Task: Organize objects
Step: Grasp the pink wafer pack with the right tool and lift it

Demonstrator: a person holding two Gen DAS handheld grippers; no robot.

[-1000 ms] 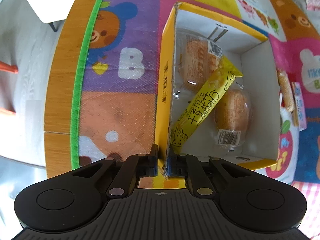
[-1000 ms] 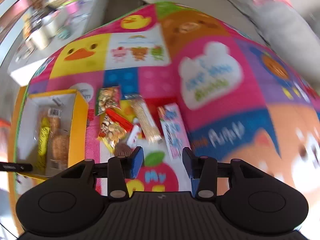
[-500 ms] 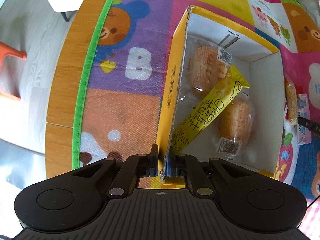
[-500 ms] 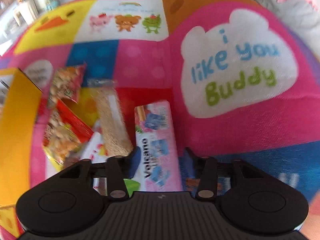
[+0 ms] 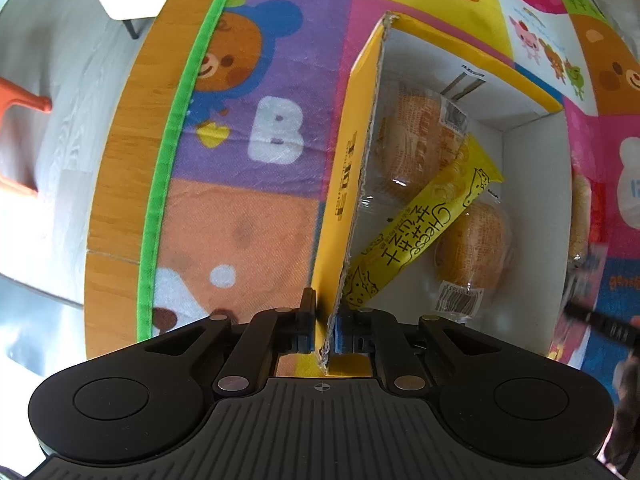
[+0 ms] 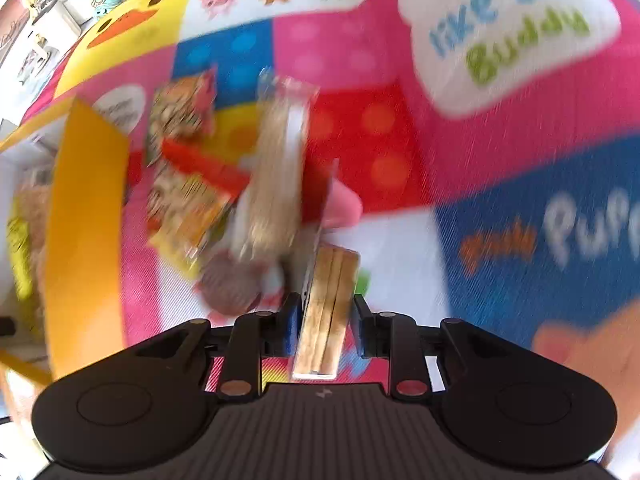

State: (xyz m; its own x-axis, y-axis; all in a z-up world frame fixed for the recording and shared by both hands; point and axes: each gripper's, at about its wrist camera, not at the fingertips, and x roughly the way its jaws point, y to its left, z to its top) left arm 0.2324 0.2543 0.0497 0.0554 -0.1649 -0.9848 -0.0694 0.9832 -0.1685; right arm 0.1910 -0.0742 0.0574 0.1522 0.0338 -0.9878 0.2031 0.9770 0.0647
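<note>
My left gripper [image 5: 324,328] is shut on the near wall of the yellow cardboard box [image 5: 344,184]. Inside the box lie two wrapped buns [image 5: 416,140] and a yellow cheese stick [image 5: 416,236]. To the right of the box, my right gripper [image 6: 325,320] points down into the loose snacks. Its jaws are closing on the pink wafer pack [image 6: 328,300], which is tipped on edge between the pads with its wafer sticks showing. Both pads touch it. The picture is blurred by motion.
A long cracker pack [image 6: 276,176], two nut packets [image 6: 180,112] [image 6: 188,208] and a round brown snack [image 6: 228,284] lie between the pink pack and the box wall [image 6: 84,208]. A colourful play mat [image 5: 240,220] covers the wooden table [image 5: 116,184], whose edge runs at the left.
My right gripper came down onto the snacks and closed around the pink pack, which went from lying flat to standing on edge. The left gripper kept its hold on the box wall.
</note>
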